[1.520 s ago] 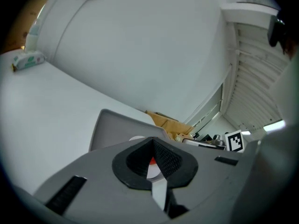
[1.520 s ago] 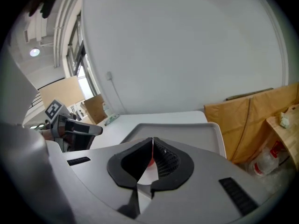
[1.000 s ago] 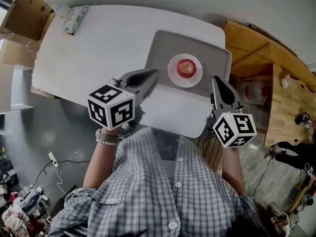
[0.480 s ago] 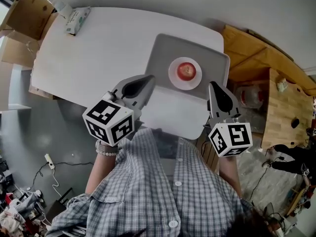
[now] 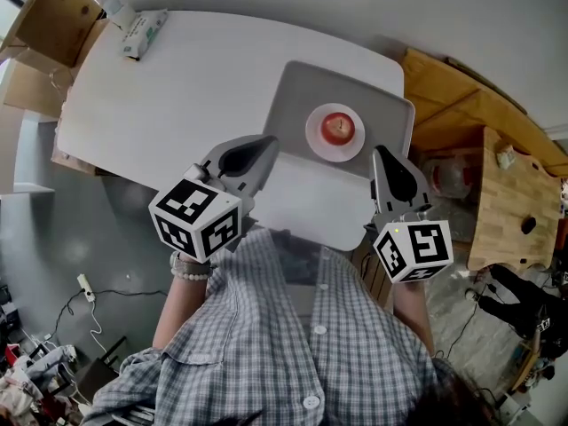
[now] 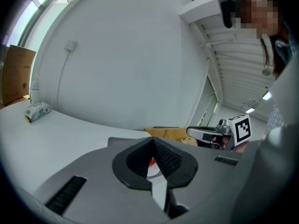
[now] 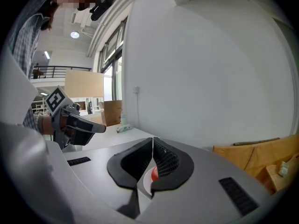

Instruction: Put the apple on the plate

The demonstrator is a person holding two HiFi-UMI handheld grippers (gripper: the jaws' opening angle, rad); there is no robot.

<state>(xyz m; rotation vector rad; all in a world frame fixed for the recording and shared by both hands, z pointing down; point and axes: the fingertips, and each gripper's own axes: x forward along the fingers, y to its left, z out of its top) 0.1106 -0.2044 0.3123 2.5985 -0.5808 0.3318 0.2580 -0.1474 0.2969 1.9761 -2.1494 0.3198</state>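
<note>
Barely anything's moved in the last half second, honestly. Both grippers sit where they were, after pulling back toward the person a moment earlier.

So the apple (image 5: 337, 128) is already sitting on the plate (image 5: 316, 140), and the plate's on the grey tray (image 5: 302, 87) on the white table (image 5: 177, 78). Nothing is touching the fruit.

Left gripper (image 5: 269, 142) hangs over the near left edge of the tray with its jaws pressed together at the tips and nothing pinched between them. From its tip the apple is ahead and off to the right, near but clearly apart. In its own camera (image 6: 153, 141) a sliver of red and the white plate peeks through the little hollow under the closed tips.

Right gripper (image 5: 380, 153) is the same story: jaws together, empty. It's just off the tray's near right side, and the apple lies ahead and to the left of it. Its own view (image 7: 153, 140) shows the apple (image 7: 154, 174) low in the hollow too.

So the fruit ends up roughly between the two tips, a bit further out than both.
</note>
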